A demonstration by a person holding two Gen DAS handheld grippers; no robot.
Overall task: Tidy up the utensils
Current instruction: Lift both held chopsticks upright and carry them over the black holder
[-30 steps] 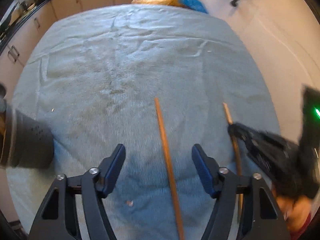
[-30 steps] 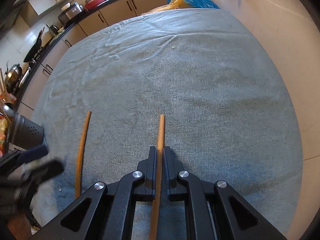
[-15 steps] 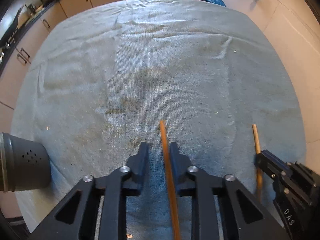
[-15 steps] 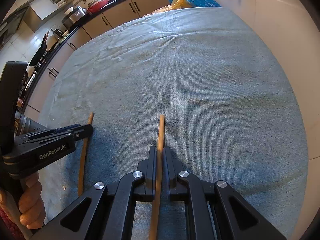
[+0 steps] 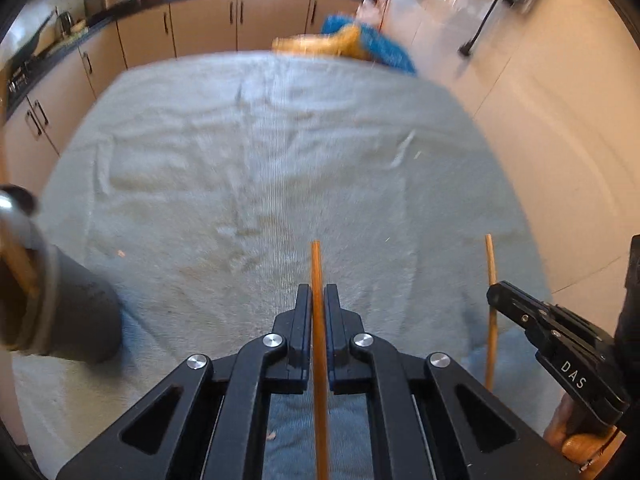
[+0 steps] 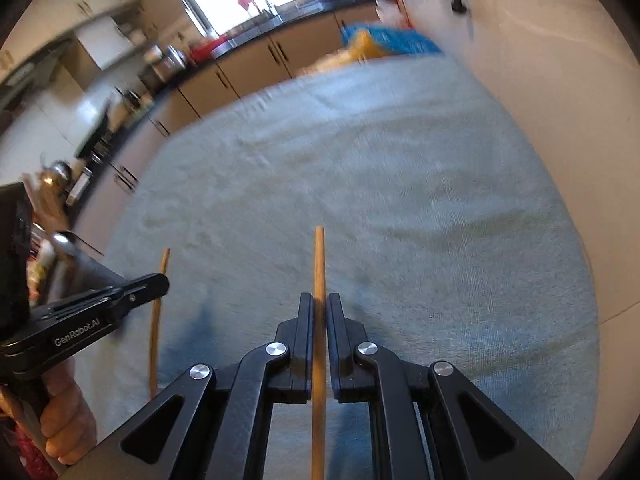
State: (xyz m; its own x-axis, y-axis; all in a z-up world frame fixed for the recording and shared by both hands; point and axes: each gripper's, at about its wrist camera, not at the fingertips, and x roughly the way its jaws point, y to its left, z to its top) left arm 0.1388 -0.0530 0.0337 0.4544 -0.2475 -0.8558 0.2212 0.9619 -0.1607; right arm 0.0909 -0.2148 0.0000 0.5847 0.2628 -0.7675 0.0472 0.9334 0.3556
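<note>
1. Both tongs are pinched on a chopstick each: the left tongs (image 5: 318, 300) clamp the left chopstick (image 5: 316, 272), and the right tongs (image 6: 319, 308) clamp the right chopstick (image 6: 319, 264). Each stick runs straight forward along its tongs' own axis, with its tip jutting past the fingertips and its tail passing back between the arms.

2. Seen from the other side, each pair shows up again: the right tongs (image 5: 520, 312) with their stick (image 5: 491, 312) sit off to the right of the left wrist view, and the left tongs (image 6: 132, 292) with theirs (image 6: 157, 308) sit to the left of the right wrist view. The two sticks lie roughly parallel, side by side and apart.

3. A dark grey utensil holder (image 5: 72, 320) stands on the desk to the left of the left tongs, with at least one wooden stick (image 5: 18, 264) already inside it. That is where I judge both chopsticks should go (the task gives no other container). It lies left of both sticks, so the left hand is the nearer one, and each stick would need tipping from lying forward to pointing down before it can drop in.

4. A pale blue towel (image 5: 280, 152) covers the desk, wrinkled toward the far end. Beyond it are a blue and orange bundle (image 5: 360, 40), kitchen cabinets (image 5: 200, 28) under a dark countertop, and a tiled floor on the right. Both views are motion-blurred.
</note>
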